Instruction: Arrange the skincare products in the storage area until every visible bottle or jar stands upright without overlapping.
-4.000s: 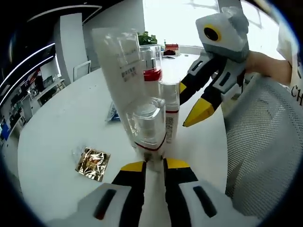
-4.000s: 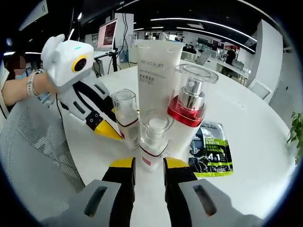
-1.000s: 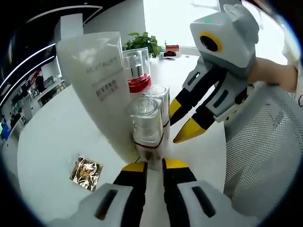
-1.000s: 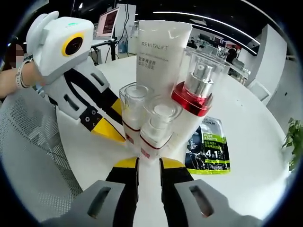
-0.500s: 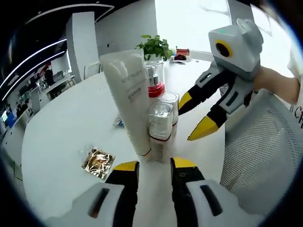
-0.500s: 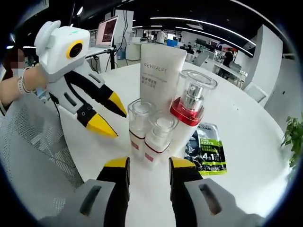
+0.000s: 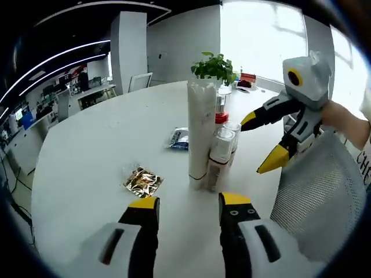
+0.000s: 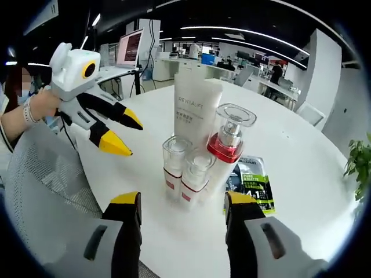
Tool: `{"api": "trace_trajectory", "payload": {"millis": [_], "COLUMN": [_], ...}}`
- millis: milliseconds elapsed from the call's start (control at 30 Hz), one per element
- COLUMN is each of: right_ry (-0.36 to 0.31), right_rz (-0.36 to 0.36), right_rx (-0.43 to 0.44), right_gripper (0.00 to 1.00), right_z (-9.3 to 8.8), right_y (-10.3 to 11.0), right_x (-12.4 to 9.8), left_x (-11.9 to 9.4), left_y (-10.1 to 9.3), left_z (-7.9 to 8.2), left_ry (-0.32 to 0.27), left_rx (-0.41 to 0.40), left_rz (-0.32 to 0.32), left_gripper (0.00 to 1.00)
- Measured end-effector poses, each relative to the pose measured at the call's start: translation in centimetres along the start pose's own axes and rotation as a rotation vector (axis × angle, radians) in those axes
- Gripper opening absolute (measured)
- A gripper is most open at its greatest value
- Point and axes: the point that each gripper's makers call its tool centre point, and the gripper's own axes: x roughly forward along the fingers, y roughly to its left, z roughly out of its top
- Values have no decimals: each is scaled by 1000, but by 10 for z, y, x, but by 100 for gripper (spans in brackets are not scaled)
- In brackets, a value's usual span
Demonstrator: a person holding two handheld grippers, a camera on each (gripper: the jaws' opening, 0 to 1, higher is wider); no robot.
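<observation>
Hovering apart from upright bottles (image 8: 200, 156), left gripper (image 7: 189, 211) and right gripper (image 8: 182, 205) level, jaws spread, holding nothing

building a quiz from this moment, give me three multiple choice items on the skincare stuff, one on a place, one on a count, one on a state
1. Where does the green sachet lie?
A. flat on the table beside the pump bottle
B. on top of the white tube
C. held in a gripper

2. How many small clear-capped bottles stand in front of the tube?
A. one
B. two
C. four

3. How do the right gripper jaws stand?
A. shut on a bottle
B. shut on nothing
C. open, holding nothing

Key: 1 A, it lies flat by the pump bottle's base. 2 B, one small bottle and another stand side by side. 3 C, the jaws stand apart short of the bottles.
</observation>
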Motion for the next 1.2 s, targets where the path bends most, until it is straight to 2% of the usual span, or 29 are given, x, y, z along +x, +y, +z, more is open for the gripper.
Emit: {"api": "trace_trajectory", "payload": {"millis": [100, 233, 500, 767, 1200], "right_ry": [4, -6, -43, -63, -76], "right_rz": [8, -4, -18, -11, 4], "right_rx": [7, 5, 24, 16, 22], "right_gripper": [64, 68, 77, 85, 96], "right_z": [1, 6, 17, 26, 32], "right_y": [2, 1, 0, 4, 8], "right_x": [-3, -9, -23, -32, -37], "left_x": [-7, -16, -36, -55, -65], "left_y": [1, -2, -1, 7, 5], "left_z": [1, 1, 11, 10, 8], "left_ry": [-11, -2, -39, -41, -57], "left_rx": [-6, -6, -35, -44, -79], "left_rz": [3, 6, 14, 44, 40], "left_gripper": [40, 49, 61, 73, 85]}}
